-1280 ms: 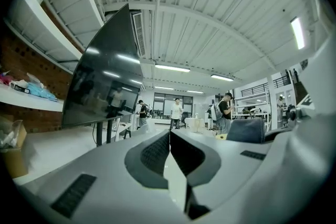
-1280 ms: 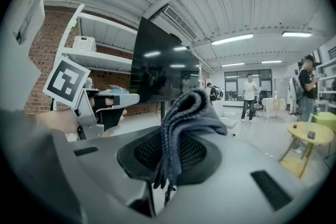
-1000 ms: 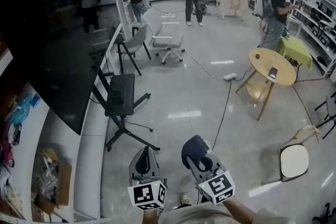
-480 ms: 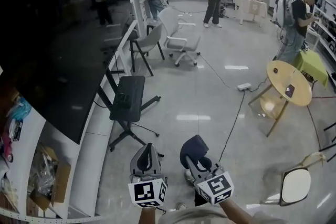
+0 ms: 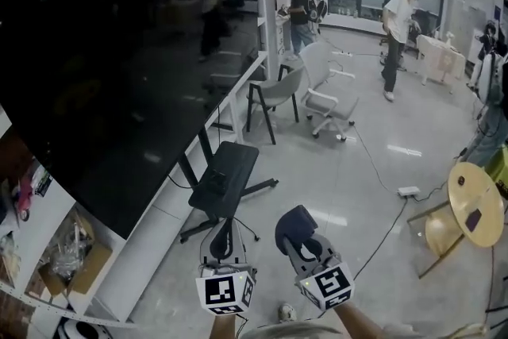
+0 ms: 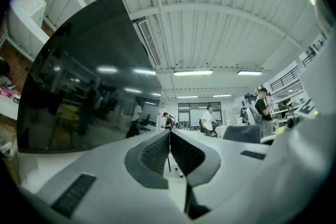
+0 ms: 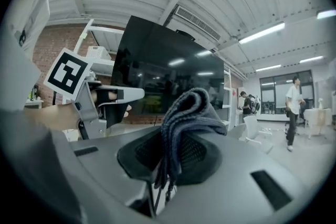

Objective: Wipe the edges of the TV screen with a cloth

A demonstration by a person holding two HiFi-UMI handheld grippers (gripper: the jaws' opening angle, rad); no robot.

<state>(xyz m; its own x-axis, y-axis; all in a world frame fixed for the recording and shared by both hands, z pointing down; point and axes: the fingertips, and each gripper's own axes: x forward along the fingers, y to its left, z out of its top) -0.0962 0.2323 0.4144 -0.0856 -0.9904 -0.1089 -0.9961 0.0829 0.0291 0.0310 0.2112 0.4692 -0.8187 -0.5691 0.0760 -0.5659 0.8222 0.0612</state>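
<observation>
A: Left side status?
B: left gripper [image 6: 169,140]: jaws pressed together, nothing between them. Held low in the head view, just beside the right gripper [image 7: 169,162].
A: And the right one?
B: Clamped on the cloth [image 7: 190,112]. Dark grey, folded, bunched up above the jaws, loose threads hanging down between the pads.
A: Where's the TV?
B: TV screen [image 5: 119,83] fills the upper left of the head view. Big, dark, reflecting ceiling lights and the room. Both grippers well apart from it. Cloth is not touching the glass or any edge.
A: What's around it?
B: black rolling stand [image 5: 225,180] on the floor below the screen's lower right corner, just ahead of the grippers. White shelf [image 5: 139,254] runs under the TV; cardboard box [image 5: 79,272] in the open space below it.
A: Rest of the room?
B: grey chair [image 5: 278,91] and white office chair [image 5: 329,99] farther back, round wooden table [image 5: 475,202] at right, cable [image 5: 373,246] across the floor. People [image 5: 395,16] standing at the far end.
</observation>
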